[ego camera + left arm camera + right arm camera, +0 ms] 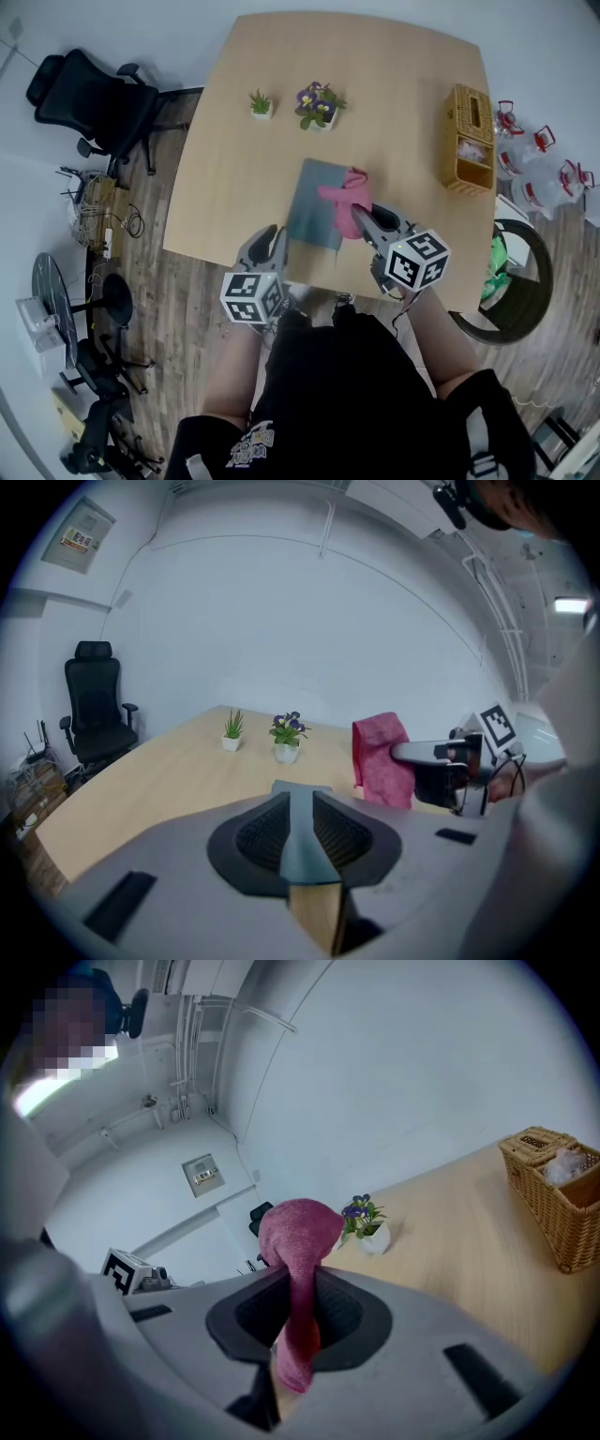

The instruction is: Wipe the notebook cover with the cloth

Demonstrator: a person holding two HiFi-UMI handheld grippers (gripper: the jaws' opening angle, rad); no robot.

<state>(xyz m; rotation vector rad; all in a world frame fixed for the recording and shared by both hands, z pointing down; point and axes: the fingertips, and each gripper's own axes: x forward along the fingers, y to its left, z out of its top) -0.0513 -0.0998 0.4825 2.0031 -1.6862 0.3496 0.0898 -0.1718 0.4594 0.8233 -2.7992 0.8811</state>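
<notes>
A grey notebook lies flat on the wooden table, near its front edge. My right gripper is shut on a pink cloth, which hangs over the notebook's right edge. In the right gripper view the cloth bulges up out of the pinched jaws. My left gripper sits just off the notebook's near left corner. Its jaws stand a narrow slit apart, and through that slit I see the notebook and table wood; nothing is pinched. The left gripper view also shows the cloth hanging from the right gripper.
Two small potted plants stand at the back of the table. A wicker basket sits at the right edge. A black office chair is off to the left, and bottles and a round bin are on the floor to the right.
</notes>
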